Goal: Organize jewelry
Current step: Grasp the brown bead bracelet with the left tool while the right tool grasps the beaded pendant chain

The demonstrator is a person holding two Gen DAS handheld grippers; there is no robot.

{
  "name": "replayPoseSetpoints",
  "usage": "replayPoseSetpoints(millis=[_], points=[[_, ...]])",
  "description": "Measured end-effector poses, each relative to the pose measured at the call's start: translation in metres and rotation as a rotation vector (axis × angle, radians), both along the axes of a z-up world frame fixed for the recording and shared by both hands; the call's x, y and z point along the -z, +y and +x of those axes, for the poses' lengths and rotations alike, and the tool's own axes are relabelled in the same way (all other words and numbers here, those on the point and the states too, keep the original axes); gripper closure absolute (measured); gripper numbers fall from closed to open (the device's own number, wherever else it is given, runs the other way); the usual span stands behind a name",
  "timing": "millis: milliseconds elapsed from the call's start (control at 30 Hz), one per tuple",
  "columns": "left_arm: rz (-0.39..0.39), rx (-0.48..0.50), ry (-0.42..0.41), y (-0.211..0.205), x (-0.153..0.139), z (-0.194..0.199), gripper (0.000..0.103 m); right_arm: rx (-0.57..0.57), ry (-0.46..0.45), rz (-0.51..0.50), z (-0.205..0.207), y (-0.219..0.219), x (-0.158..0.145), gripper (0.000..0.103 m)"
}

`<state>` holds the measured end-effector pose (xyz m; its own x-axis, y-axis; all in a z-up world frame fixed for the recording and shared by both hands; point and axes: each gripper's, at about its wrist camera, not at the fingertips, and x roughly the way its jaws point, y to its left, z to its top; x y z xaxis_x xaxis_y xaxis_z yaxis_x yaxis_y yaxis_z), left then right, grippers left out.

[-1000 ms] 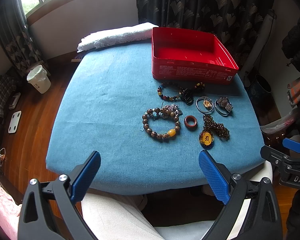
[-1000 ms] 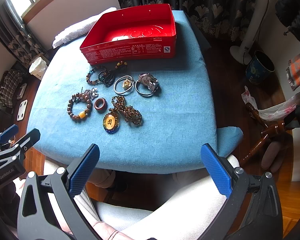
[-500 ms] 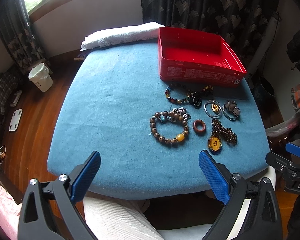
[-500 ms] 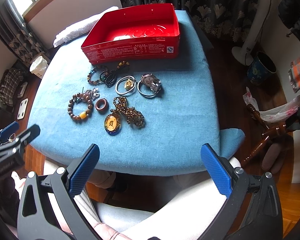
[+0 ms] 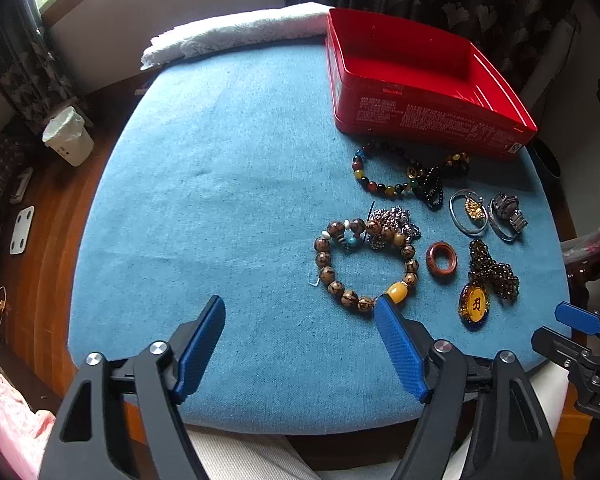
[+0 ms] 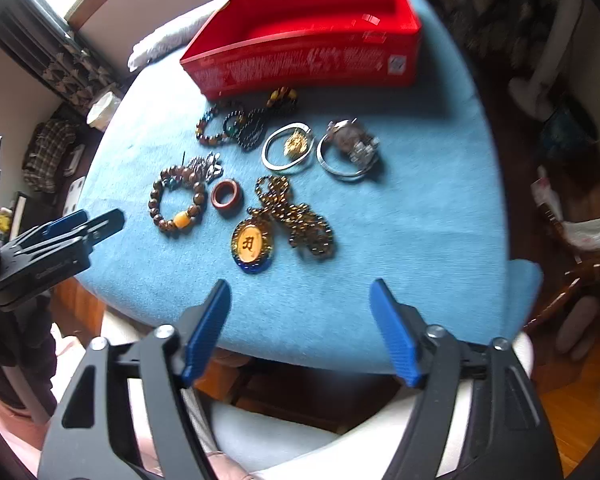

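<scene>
Your left gripper (image 5: 300,312) is spread wide, holding nothing, over the near edge of the blue-covered table (image 5: 204,184); its right fingertip sits just at the amber bead of the brown wooden bead bracelet (image 5: 364,260). Your right gripper (image 6: 300,300) is also wide open and empty, near the table's front edge, just short of the oval gold pendant (image 6: 253,244) on its dark beaded chain (image 6: 300,216).

All jewelry lies loose on the cloth, none in the red tin box (image 5: 420,84) at the far side. In front of the box: multicolor bead bracelet (image 5: 384,176) touching a black bead strand (image 5: 432,188). Beside those, two silver bangles (image 6: 286,152), one with a gold charm inside, one with a watch (image 6: 354,142) on it. Red-brown ring (image 5: 441,261) sits between the wooden bracelet and the pendant chain. A silver chain clump (image 5: 392,220) touches the wooden bracelet's top. White towel (image 5: 236,32) at the far edge.
</scene>
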<state>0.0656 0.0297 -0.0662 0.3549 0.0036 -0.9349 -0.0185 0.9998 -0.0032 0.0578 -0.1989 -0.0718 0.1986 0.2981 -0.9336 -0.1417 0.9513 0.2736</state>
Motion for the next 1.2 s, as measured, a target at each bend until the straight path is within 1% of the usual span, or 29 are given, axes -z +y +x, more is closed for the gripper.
replayPoseSetpoints(millis=[67, 200, 333, 467, 633, 700, 767, 800, 833, 900, 967, 1067, 1200], points=[[0.001, 0.0, 0.011, 0.0, 0.006, 0.007, 0.032, -0.014, 0.011, -0.007, 0.008, 0.003, 0.007, 0.041], [0.001, 0.001, 0.028, 0.0, 0.016, 0.017, 0.033, -0.037, 0.014, -0.017, 0.021, 0.005, 0.013, 0.046], [0.005, 0.01, 0.047, -0.001, 0.023, 0.024, 0.034, -0.091, 0.01, -0.044, 0.036, 0.012, 0.019, 0.051], [0.01, 0.011, 0.066, -0.002, 0.031, 0.032, 0.034, -0.147, 0.028, -0.058, 0.048, 0.02, 0.031, 0.059], [0.001, 0.018, 0.095, -0.004, 0.04, 0.038, 0.034, -0.199, -0.001, -0.069, 0.05, 0.025, 0.032, 0.06], [0.005, 0.02, 0.095, -0.005, 0.043, 0.04, 0.034, -0.207, -0.008, -0.067, 0.05, 0.025, 0.032, 0.061], [0.0, 0.023, 0.091, -0.005, 0.043, 0.043, 0.035, -0.202, -0.003, -0.061, 0.05, 0.022, 0.032, 0.066], [-0.005, 0.023, 0.092, -0.005, 0.043, 0.045, 0.036, -0.18, 0.007, -0.049, 0.051, 0.017, 0.032, 0.069], [-0.007, 0.024, 0.091, -0.005, 0.043, 0.046, 0.038, -0.157, 0.018, -0.041, 0.051, 0.012, 0.032, 0.075], [-0.008, 0.034, 0.088, -0.005, 0.042, 0.044, 0.043, -0.132, 0.039, -0.041, 0.051, 0.005, 0.032, 0.082], [-0.009, 0.038, 0.085, -0.005, 0.042, 0.042, 0.046, -0.111, 0.057, -0.045, 0.045, -0.003, 0.031, 0.082], [-0.008, 0.041, 0.081, -0.008, 0.042, 0.042, 0.046, -0.13, 0.066, -0.039, 0.035, -0.005, 0.028, 0.082], [0.004, 0.039, 0.076, -0.011, 0.043, 0.045, 0.043, -0.155, 0.058, -0.059, 0.04, 0.004, 0.028, 0.073]])
